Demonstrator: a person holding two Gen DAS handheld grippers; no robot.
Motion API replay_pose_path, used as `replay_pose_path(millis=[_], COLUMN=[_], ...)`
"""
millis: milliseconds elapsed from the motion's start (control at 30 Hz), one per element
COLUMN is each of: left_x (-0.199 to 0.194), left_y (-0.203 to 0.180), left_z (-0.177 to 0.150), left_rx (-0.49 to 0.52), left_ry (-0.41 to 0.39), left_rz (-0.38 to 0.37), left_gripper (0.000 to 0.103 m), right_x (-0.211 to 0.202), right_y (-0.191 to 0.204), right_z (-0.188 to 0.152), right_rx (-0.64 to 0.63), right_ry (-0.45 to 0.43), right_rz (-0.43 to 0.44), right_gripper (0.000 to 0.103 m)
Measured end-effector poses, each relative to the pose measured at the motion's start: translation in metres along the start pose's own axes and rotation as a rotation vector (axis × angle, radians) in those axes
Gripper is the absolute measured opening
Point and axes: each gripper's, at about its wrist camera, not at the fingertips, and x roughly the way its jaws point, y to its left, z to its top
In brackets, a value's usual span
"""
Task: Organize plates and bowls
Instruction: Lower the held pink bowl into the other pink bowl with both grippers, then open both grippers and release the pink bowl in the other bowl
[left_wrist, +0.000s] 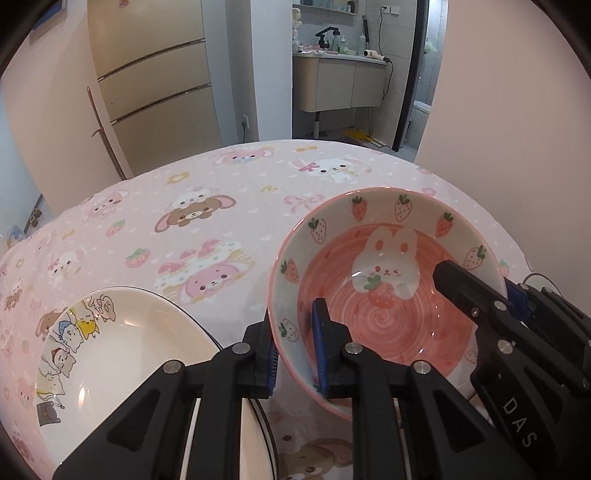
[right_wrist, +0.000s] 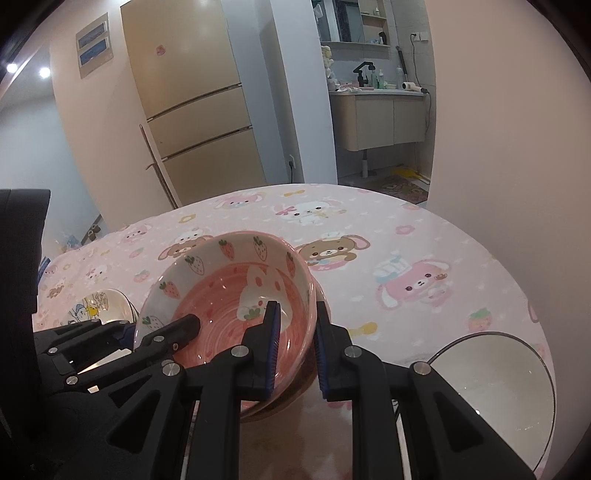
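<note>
Left wrist: both grippers clamp strawberry bowl (left_wrist: 388, 295).

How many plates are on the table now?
2: a cartoon-cat plate left of the pink bowl, and a plain white plate to its right. More may lie out of view.

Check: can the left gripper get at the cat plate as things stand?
Probably not yet: the left gripper is shut on the strawberry bowl rim. The cat plate lies uncovered right beside its fingers, so freeing the bowl would clear it.
</note>
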Motion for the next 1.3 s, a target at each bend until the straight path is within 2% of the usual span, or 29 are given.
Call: replay_pose_path(millis=[67,167,233,300,533,600,833,1033,1167,1300], left_x=[0.0,-0.001,-0.003,-0.004,-0.013,-0.016,-0.031,-0.044,-0.051,-0.053], left_y=[-0.003,-0.003,-0.002,0.0,0.004,0.008,0.018,0.022,0.028,0.032], left_z=[0.0,0.0,0.0,0.001,0.001,0.002,0.004,0.004,0.003,0.004], left_rx=[0.014,0.008,0.001,-0.008,0.015,0.011,-0.01,-0.007,-0.034,-0.056], left_ry=[-0.004,-0.005,-0.004,-0.008,-0.043,-0.053,-0.106,-0.144,-0.16,-0.162], left_rz=[0.007,0.001,0.0,0.013,0.07,0.076,0.067,0.072,0.049,0.032], left_gripper=[0.015,0.022,0.029,0.046,0.065,0.074,0.079,0.08,0.081,0.081], right_x=[0.001,0.001,0.002,0.002,0.002,0.003,0.004,0.011,0.013,0.018], right_y=[-0.001,-0.001,0.0,-0.001,-0.003,-0.005,-0.003,0.008,0.02,0.016], right_z=[0.0,0.001,0.001,0.002,0.003,0.004,0.006,0.016,0.017,0.017], right_rx=[0.0,-0.004,-0.009,-0.002,0.001,0.008,-0.007,-0.124,-0.28,-0.282], right_ry=[-0.004,-0.005,-0.005,-0.004,0.003,0.012,0.028,0.067,0.075,0.124], right_rz=[-0.003,-0.007,-0.016,-0.012,-0.003,0.01,0.004,-0.05,-0.17,-0.138], right_gripper=[0.019,0.019,0.019,0.019,0.02,0.021,0.021,0.021,0.021,0.021])
